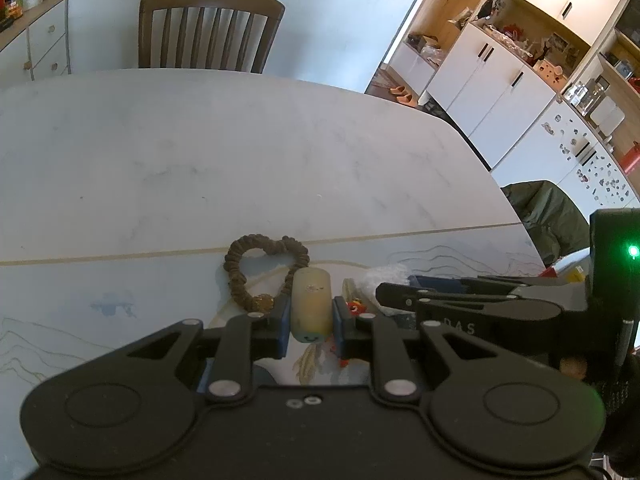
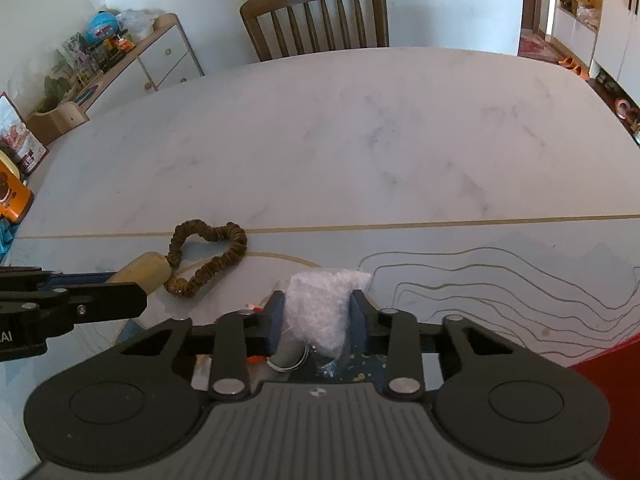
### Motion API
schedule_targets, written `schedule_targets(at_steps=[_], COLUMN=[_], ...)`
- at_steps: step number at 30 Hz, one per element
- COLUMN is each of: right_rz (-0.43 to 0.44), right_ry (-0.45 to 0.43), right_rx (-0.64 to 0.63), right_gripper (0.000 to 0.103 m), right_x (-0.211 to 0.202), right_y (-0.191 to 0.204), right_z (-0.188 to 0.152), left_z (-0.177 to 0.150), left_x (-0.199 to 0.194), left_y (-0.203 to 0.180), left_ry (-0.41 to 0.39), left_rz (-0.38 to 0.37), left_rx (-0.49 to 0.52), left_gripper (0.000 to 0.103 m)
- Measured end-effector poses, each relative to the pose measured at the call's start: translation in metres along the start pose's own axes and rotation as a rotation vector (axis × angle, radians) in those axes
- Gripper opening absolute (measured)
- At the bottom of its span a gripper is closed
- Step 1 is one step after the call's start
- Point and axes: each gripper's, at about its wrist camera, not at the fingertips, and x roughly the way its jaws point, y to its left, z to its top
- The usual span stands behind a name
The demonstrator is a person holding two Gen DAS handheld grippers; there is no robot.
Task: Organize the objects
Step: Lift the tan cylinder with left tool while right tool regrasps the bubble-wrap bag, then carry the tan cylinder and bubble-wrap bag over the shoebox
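My left gripper (image 1: 311, 318) is shut on a pale yellow cylinder (image 1: 311, 304) with a blue mark on its near end, held just above the table. A brown hair scrunchie (image 1: 264, 270) with a gold bead lies just beyond it, partly behind the cylinder. My right gripper (image 2: 319, 312) is shut on a crumpled clear plastic bag (image 2: 324, 300). In the right wrist view the scrunchie (image 2: 208, 258) lies to the left, beside the cylinder (image 2: 142, 270) and the left gripper's fingers (image 2: 96, 300). A metal ring (image 2: 288, 356) sits under the right gripper.
The white marble table (image 2: 360, 140) stretches ahead, with a patterned mat (image 2: 500, 280) near me. A wooden chair (image 2: 320, 16) stands at the far edge. A drawer unit (image 2: 152, 56) with clutter stands at the left. White cabinets (image 1: 500, 80) line the right wall.
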Motion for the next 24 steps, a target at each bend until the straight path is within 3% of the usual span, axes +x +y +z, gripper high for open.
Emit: schedule_targets(at_steps=[9, 24], right_rz=[0.013, 0.008], right_ry=[-0.047, -0.108], right_rx=[0.027, 0.016], right_gripper=[0.028, 0.028], right_x=[-0.031, -0.135], right_y=[0.001, 0.0], right_z=[-0.003, -0.03], left_z=[0.002, -0.008], left_x=[-0.017, -0.065], left_y=[-0.015, -0.075], left_ry=[-0.028, -0.072], left_rz=[-0.012, -0.058], left_rx=[0.023, 0.099], left_gripper=[0.019, 0.019])
